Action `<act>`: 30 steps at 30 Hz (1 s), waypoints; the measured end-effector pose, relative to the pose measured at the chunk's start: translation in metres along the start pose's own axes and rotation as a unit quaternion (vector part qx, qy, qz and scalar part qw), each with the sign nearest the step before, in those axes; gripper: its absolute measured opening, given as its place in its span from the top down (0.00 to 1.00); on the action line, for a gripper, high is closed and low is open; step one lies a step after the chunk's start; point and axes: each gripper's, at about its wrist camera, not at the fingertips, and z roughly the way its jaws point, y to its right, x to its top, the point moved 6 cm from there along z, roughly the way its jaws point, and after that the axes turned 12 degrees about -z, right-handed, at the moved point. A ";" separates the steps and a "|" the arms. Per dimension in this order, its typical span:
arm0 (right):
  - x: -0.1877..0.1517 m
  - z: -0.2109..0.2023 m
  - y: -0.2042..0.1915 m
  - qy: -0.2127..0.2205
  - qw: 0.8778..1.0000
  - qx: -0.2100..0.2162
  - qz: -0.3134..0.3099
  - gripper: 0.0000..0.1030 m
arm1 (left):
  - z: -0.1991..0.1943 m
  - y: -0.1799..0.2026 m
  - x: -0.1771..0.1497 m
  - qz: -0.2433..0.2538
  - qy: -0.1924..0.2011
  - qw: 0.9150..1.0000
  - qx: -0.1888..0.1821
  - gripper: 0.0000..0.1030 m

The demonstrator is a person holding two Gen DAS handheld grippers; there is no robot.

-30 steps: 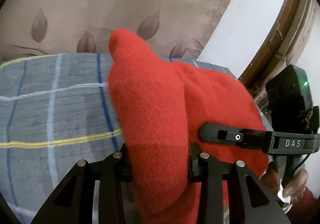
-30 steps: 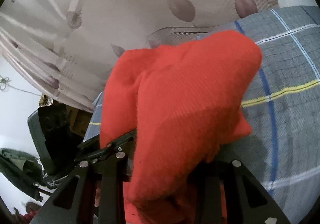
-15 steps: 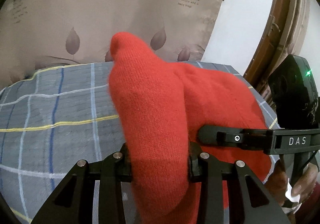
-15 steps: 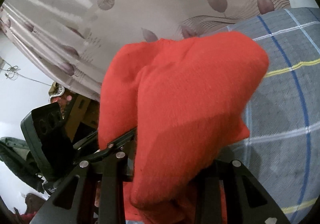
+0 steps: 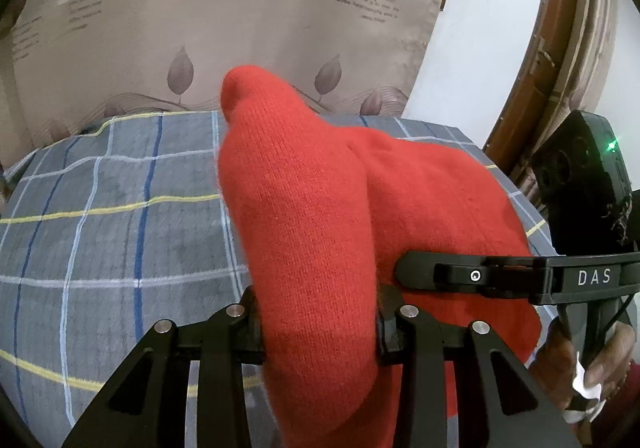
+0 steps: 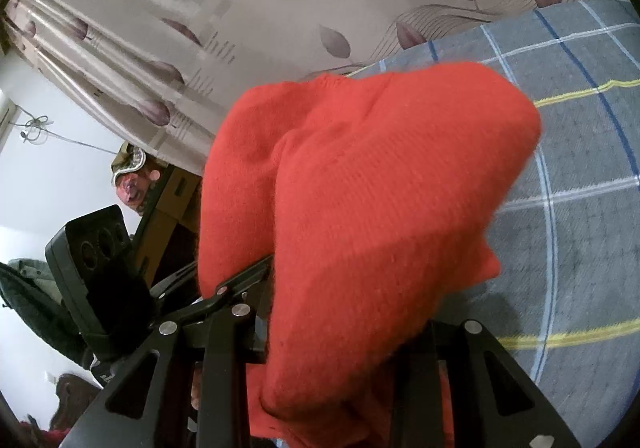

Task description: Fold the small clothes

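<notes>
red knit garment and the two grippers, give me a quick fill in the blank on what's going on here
1. The knit garment clamped in the left hand-held gripper is ____ in colour.
2. The right hand-held gripper is shut on the same ____.
3. The checked bedcover under it is mainly ____, with blue, white and yellow lines.
4. The curtain behind the bed is printed with ____ shapes.

Missing words: red; garment; grey; leaf
</notes>
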 end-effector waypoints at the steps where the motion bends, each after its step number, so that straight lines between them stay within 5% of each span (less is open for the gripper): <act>1: -0.002 0.000 -0.003 -0.001 1.000 0.000 -0.002 0.71 | -0.004 -0.001 -0.002 0.001 0.001 1.000 0.001 0.64; 30: -0.035 0.027 -0.050 -0.029 0.999 -0.003 -0.022 0.71 | -0.044 -0.040 -0.034 0.001 0.012 1.000 0.015 0.63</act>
